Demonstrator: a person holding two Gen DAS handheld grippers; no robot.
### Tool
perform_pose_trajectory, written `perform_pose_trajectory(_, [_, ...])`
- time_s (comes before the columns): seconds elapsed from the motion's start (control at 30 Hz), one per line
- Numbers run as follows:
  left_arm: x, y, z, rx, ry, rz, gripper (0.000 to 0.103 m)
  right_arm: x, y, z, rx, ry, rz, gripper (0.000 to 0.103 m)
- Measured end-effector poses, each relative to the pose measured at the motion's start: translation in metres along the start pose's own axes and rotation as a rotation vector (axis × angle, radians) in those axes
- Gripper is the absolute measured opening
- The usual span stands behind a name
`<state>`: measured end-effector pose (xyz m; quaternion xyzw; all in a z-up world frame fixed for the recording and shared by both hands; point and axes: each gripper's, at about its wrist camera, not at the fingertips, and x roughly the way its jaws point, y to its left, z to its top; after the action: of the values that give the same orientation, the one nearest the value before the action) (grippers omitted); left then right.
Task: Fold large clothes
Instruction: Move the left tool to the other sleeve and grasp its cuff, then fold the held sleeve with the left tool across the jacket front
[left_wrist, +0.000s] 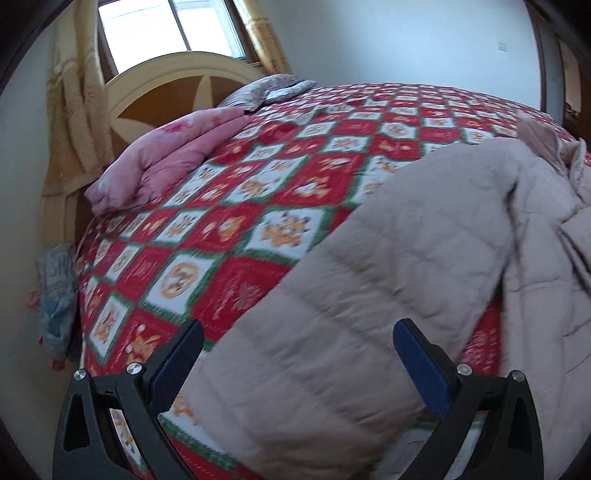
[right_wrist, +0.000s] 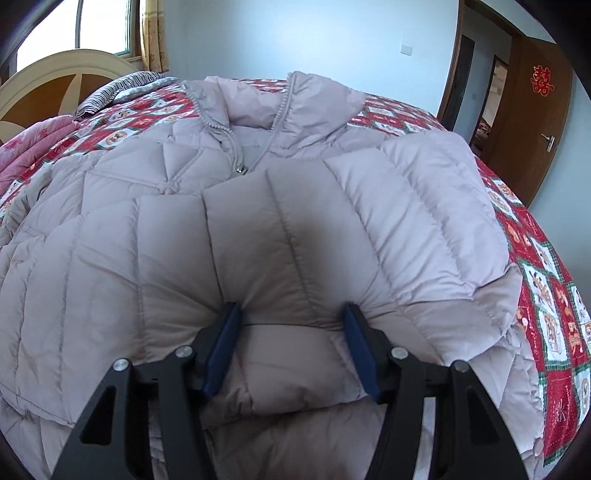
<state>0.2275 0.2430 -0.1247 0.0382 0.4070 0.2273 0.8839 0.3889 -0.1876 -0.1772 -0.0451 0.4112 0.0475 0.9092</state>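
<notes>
A large beige quilted down jacket (right_wrist: 258, 229) lies on a bed with a red, white and green checked cover (left_wrist: 229, 206). Its collar and open zipper (right_wrist: 240, 147) point away from me. In the left wrist view its sleeve (left_wrist: 369, 295) stretches toward the camera, and my left gripper (left_wrist: 297, 338) stands open over it with the sleeve between the fingers, which do not close on it. My right gripper (right_wrist: 291, 317) is partly closed, its blue pads (right_wrist: 225, 343) pressing into a bunched fold of the jacket's sleeve laid across the front.
A folded pink quilt (left_wrist: 162, 155) and a grey striped pillow (left_wrist: 266, 88) lie at the head of the bed by the wooden headboard (left_wrist: 147, 103). A window with yellow curtains (left_wrist: 77, 92) is behind. A brown door (right_wrist: 532, 110) stands at the right.
</notes>
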Motion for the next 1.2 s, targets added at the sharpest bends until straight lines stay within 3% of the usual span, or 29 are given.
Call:
perform_pose_trajectory(0.1, [0.018, 0.033, -0.017, -0.077, 0.065, 0.022, 0.102, 0.000, 0.000, 0.000, -0.002, -0.003, -0.003, 0.062])
perform_pose_trajectory(0.23, [0.039, 0.052, -0.032, -0.225, 0.156, -0.079, 0.102, -0.001, 0.002, -0.001, -0.006, -0.007, -0.011, 0.062])
perform_pose_trajectory(0.37, [0.039, 0.044, -0.029, -0.279, 0.148, -0.119, 0.102, -0.003, 0.002, -0.002, -0.007, -0.015, -0.021, 0.062])
perform_pose_trajectory(0.43, [0.036, 0.039, -0.027, -0.269, 0.139, -0.118, 0.083, -0.004, 0.002, -0.002, -0.007, -0.017, -0.023, 0.062])
perform_pose_trajectory(0.47, [0.036, 0.036, -0.025, -0.253, 0.140, -0.118, 0.063, -0.004, 0.002, -0.002, -0.007, -0.018, -0.023, 0.062])
perform_pose_trajectory(0.57, [0.030, 0.032, -0.020, -0.220, 0.125, -0.160, 0.026, -0.004, 0.002, -0.001, -0.006, -0.020, -0.024, 0.062])
perform_pose_trajectory(0.7, [0.003, 0.029, -0.011, -0.167, 0.018, -0.106, 0.019, -0.004, 0.002, -0.001, -0.006, -0.020, -0.022, 0.062])
perform_pose_trajectory(0.9, [-0.045, 0.017, 0.028, -0.100, -0.122, -0.119, 0.016, -0.008, 0.003, 0.002, -0.024, 0.000, -0.035, 0.062])
perform_pose_trajectory(1.03, [-0.092, -0.016, 0.064, -0.031, -0.234, -0.209, 0.015, -0.034, -0.003, 0.000, -0.001, -0.010, -0.017, 0.063])
perform_pose_trajectory(1.2, [-0.143, -0.078, 0.097, 0.087, -0.354, -0.341, 0.015, -0.063, -0.023, -0.012, 0.023, -0.063, -0.043, 0.071])
